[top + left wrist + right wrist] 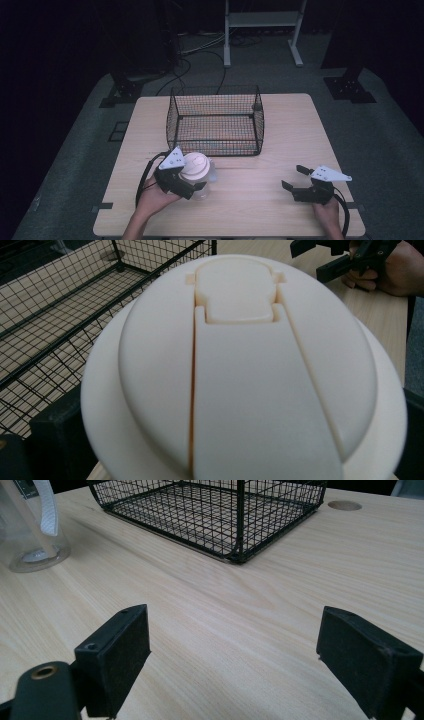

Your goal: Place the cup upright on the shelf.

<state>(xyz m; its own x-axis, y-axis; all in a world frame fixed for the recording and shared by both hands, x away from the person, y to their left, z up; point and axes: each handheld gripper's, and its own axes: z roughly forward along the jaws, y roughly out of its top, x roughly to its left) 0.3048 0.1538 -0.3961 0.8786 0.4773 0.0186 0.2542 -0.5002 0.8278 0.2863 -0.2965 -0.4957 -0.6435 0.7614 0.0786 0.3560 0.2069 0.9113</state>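
Cup — clear body, cream domed lid, left gripper clamping it

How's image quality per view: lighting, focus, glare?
High view: dim, dark surroundings, a soft bright patch on the light wooden table. Left gripper view: the round cream plastic lid close up, evenly lit. Right gripper view: sharp on the black wire mesh basket, no glare.

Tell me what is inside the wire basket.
Nothing lies inside the wire basket: through its mesh only bare wooden table shows. The jug with the white lid stands outside it, nearer the person, at the left hand-held gripper.
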